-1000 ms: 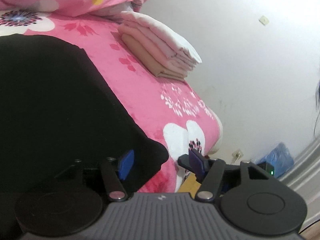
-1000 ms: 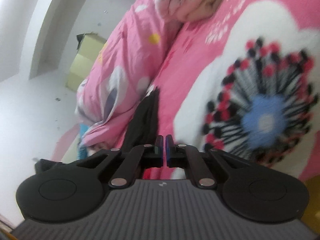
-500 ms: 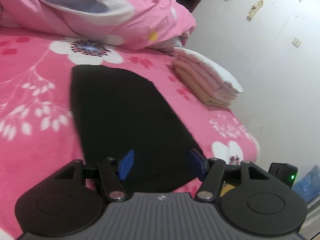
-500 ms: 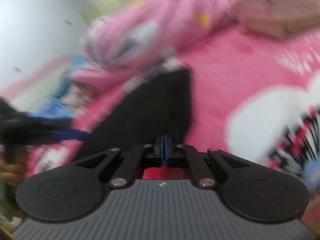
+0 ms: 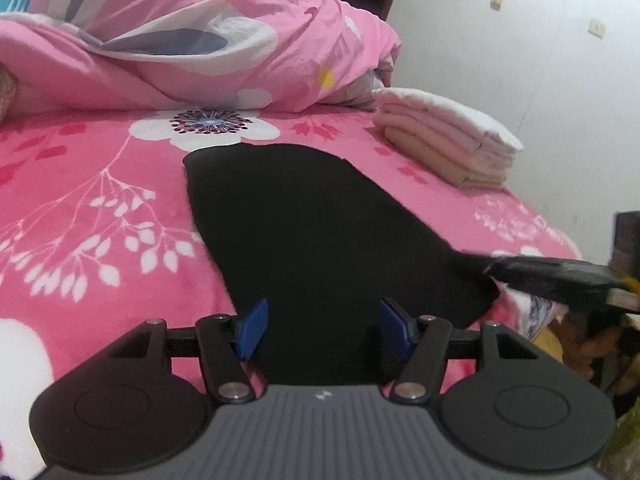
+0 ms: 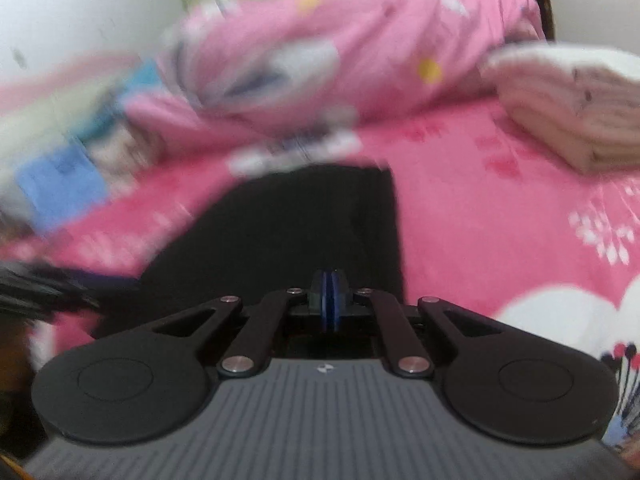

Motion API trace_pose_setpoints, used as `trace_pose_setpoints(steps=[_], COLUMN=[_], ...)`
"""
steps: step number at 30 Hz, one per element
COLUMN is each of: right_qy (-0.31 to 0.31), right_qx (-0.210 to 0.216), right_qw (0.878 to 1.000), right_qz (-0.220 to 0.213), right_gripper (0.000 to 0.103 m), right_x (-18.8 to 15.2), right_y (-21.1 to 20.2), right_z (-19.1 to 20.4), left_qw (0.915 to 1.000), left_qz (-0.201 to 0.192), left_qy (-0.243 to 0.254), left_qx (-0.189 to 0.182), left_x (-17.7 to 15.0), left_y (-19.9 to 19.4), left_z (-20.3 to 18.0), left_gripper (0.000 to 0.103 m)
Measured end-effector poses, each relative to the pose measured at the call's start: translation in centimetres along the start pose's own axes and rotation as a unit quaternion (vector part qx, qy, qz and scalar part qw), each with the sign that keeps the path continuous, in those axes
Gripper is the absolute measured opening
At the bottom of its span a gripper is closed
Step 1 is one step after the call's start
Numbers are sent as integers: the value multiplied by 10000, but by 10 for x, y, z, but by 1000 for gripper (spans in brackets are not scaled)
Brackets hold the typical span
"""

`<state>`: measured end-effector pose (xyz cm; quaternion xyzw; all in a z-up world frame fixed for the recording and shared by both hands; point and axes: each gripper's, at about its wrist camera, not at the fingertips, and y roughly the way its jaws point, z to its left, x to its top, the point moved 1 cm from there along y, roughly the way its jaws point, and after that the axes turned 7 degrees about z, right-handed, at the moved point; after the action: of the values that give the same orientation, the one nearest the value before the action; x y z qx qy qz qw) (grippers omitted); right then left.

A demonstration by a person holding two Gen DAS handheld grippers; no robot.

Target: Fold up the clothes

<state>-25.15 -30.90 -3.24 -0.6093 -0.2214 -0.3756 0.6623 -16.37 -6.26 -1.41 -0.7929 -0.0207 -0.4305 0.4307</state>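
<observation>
One black garment [image 5: 320, 220], one folded stack [image 5: 448, 136]

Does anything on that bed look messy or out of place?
Mostly tidy. The black garment lies flat on the pink bedspread, and the folded stack is neat. Only the pink quilt is bunched in a heap behind them.

I see my right gripper [image 6: 329, 300], jaws closed flat together, over a black garment [image 6: 288, 232] spread on the pink bed [image 6: 500, 240]; folded clothes [image 6: 568, 108] lie toward its far right corner.
</observation>
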Motion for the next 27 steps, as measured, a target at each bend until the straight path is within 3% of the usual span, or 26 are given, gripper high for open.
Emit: trace_pose_setpoints(steps=[7,19,27], right_qy=[-385,-264,-142], right_qx=[-288,-296,-193], right_qw=[9988,9991,9996], right_qz=[-25,-125,-161], right_gripper=[0,0,0], right_x=[-8,-12,-12], right_y=[4,4,3], right_z=[9,10,5], left_qw=[9999,9987,9993], left_qz=[-120,-91,-58], left_qy=[-11,-267,-243], left_qx=[-85,-432,-267], left_x=[-7,-5,-7], left_y=[3,1,-1], left_z=[4,8,4], left_gripper=[65,86,98])
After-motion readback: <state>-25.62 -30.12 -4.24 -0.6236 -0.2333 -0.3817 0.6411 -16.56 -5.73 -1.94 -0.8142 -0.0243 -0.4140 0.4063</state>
